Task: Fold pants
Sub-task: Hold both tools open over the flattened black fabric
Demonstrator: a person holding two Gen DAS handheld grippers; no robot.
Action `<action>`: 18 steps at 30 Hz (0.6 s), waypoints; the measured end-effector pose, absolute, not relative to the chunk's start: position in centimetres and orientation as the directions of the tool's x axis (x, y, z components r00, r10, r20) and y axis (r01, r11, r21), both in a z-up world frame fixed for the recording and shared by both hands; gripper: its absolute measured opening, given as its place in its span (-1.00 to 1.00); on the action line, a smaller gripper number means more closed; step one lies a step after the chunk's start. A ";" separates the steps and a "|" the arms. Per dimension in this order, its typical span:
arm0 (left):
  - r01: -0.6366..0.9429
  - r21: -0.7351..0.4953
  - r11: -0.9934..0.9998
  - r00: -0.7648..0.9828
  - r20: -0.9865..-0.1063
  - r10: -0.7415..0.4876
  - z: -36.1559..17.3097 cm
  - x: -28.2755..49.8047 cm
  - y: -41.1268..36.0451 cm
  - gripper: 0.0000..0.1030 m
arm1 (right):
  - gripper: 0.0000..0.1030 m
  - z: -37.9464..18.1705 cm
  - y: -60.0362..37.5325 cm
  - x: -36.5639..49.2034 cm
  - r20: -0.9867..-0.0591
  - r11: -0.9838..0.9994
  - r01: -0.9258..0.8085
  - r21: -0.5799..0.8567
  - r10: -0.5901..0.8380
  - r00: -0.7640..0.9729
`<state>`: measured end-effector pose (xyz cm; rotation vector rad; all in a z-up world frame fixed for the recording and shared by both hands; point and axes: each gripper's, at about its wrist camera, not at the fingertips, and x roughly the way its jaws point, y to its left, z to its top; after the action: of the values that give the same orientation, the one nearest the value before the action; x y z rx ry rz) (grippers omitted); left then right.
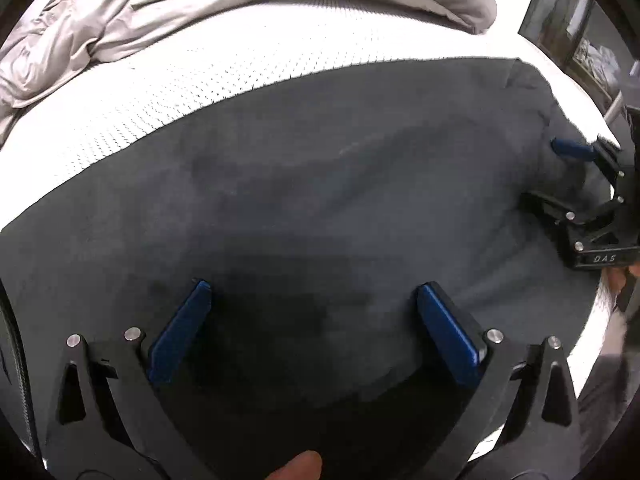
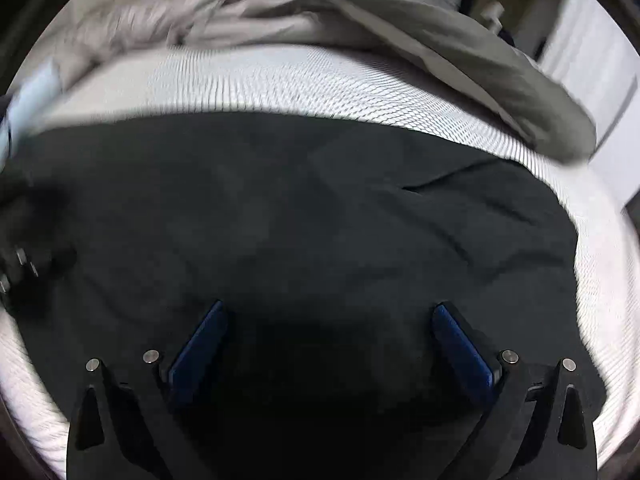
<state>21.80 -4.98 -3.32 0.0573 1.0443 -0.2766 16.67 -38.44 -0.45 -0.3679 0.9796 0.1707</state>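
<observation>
- Left wrist view: the left tool (image 1: 312,292) hangs over the dark pants (image 1: 320,184), its blue pads (image 1: 182,332) spread wide with nothing between them.
- The pants lie flat on the white mattress (image 1: 168,88), a crumpled grey blanket (image 1: 160,0) beyond them.
- At the right edge, the right tool (image 1: 548,172) sits at the pants' end, one blue pad touching the cloth; its other pad is hidden.
- Right wrist view: the right tool (image 2: 328,320) is spread wide above the pants (image 2: 320,208), gripping nothing.
</observation>
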 end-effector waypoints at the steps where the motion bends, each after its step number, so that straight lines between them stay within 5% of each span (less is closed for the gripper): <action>1: 0.254 -0.082 0.964 0.476 -0.857 -0.199 -3.2 21.6 -4.6 1.00 | 0.99 -0.6 -39.3 17.4 -0.834 0.925 -0.306 -0.224 -0.019 0.551; 5: 0.187 0.010 0.982 0.512 -0.855 -0.089 -3.2 20.2 0.1 1.00 | 0.99 0.0 -44.0 16.6 -0.790 0.921 -0.184 -0.343 -0.177 0.587; 12: 0.058 -0.002 0.998 0.526 -0.850 -0.033 -3.2 17.4 7.9 0.99 | 0.99 1.7 -46.4 14.6 -0.784 0.927 -0.158 -0.340 -0.186 0.592; 18: 0.163 -0.097 0.982 0.540 -0.824 -0.171 -1.4 16.8 4.0 0.98 | 1.00 3.9 -38.2 13.3 -0.796 0.927 -0.339 -0.163 0.079 0.600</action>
<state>16.80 4.01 -1.44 -0.0091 0.9804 -0.1984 13.26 -38.19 3.94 -0.3132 0.8985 0.2471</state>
